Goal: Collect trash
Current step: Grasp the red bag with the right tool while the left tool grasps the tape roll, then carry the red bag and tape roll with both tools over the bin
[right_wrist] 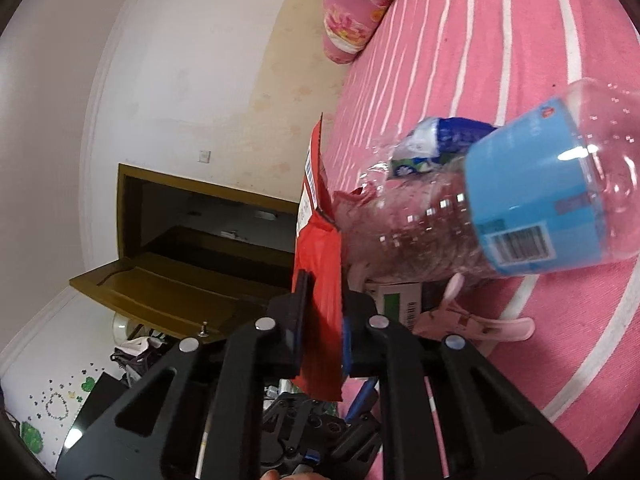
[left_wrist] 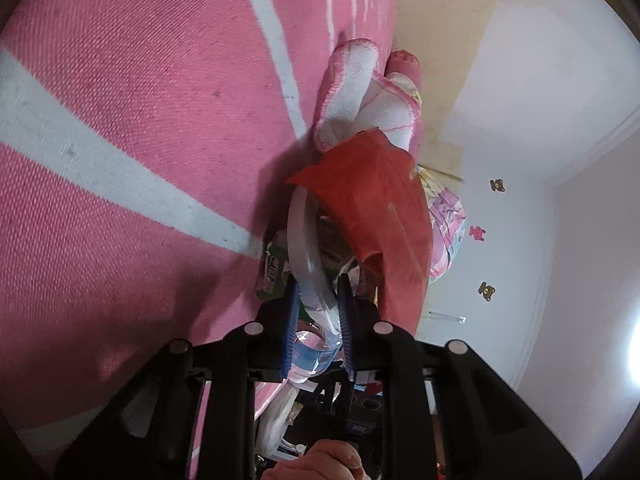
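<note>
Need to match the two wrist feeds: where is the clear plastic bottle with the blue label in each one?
Left wrist view: the bottle shows low at centre, just behind the left gripper, only partly visible.
Right wrist view: the bottle fills the right half, lying sideways above the striped pink bedcover.
Shared landmark: the red packet, clamped by the right gripper.

The bed (right_wrist: pixel 500 40) has coarse woven pink cloth. The bottle (right_wrist: pixel 500 208) is clear glossy plastic with a smooth blue label. The red bag (right_wrist: pixel 320 288) looks thin, crinkled plastic.
</note>
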Tool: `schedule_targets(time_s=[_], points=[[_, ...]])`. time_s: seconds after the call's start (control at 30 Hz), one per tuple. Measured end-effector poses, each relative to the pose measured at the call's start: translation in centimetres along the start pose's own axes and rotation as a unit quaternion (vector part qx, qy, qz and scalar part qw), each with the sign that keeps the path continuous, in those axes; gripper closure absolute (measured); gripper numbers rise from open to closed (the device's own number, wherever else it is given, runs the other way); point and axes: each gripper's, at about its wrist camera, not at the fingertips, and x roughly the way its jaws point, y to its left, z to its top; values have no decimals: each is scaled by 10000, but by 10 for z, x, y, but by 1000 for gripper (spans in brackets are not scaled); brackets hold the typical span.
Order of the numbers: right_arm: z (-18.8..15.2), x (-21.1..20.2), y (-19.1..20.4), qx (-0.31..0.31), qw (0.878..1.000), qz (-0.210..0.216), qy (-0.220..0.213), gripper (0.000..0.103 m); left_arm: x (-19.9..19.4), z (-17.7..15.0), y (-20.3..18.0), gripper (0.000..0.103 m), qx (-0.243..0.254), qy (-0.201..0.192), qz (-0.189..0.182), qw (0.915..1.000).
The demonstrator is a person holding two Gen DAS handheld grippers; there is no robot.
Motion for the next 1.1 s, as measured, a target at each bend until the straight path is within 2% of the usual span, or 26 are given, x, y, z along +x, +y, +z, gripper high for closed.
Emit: schedule_targets(time_s=[0.13,0.23,0.5,0.67,0.9,1.1], points=[[5,-1,0,161,9990,410,-59,90,-3,2,-14,90,256,-62,-137,9996],[9,-5,-1,406,9950,905,-92,90,-13,1,-23,92,489,-83,-215,9985],[13,-19,-5,1127,9748,1915,-182,90,-33,-2,-36,94,770,-110,-345,9964],[13,-34,-9,1365,9648,2236,-248,90,-43,-15,-45,94,1024,-86,-555,9931],[4,-64,-11,1710,9478,2667,-364,90,-58,-31,-48,94,1048,20,-980,9897],[-16,-97,-12,1921,9411,2745,-452,90,-74,-49,-57,94,1173,137,-1274,9848]])
